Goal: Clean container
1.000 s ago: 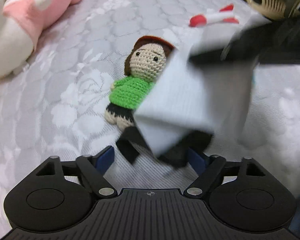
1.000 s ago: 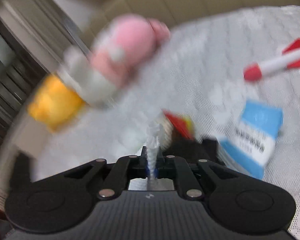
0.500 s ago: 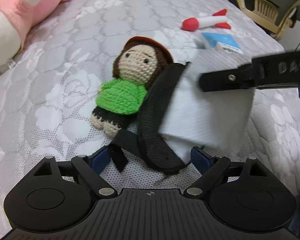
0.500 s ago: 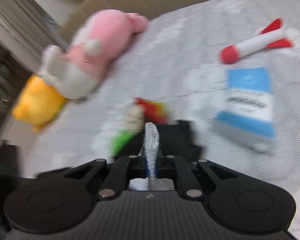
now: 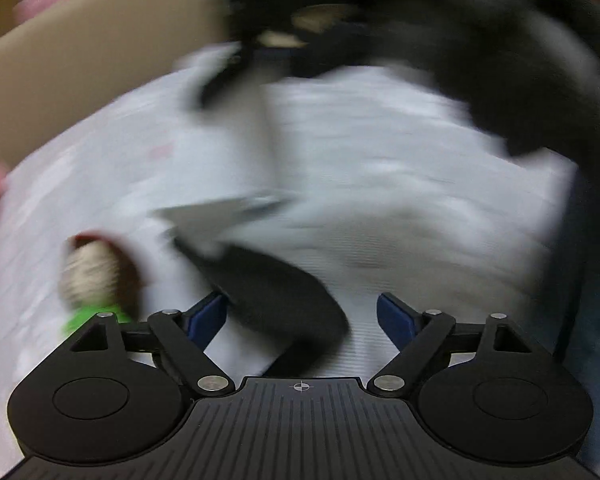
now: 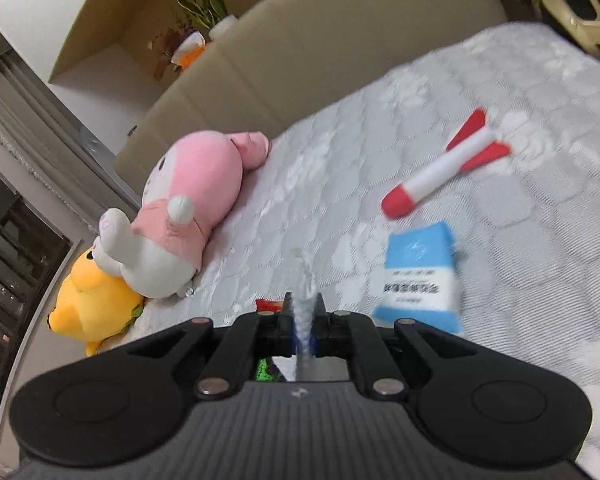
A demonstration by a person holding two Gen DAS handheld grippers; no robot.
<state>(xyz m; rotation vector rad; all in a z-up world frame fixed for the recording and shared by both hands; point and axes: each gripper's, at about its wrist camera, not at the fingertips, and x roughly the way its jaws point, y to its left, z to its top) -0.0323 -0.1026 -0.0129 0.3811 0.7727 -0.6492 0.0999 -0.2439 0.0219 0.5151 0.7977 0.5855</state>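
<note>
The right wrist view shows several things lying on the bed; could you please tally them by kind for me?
Plush toys: 2, pink-and-white plush and yellow plush
Toy rockets: 1, rocket
Tissue packs: 1, blue pack
Total: 4
A crochet doll is mostly hidden behind the right gripper and left uncounted.

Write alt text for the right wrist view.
The right gripper is shut on a white tissue above a quilted mattress. A blue packet and toy rocket lie to the right; pink and yellow plush toys to the left.
</note>
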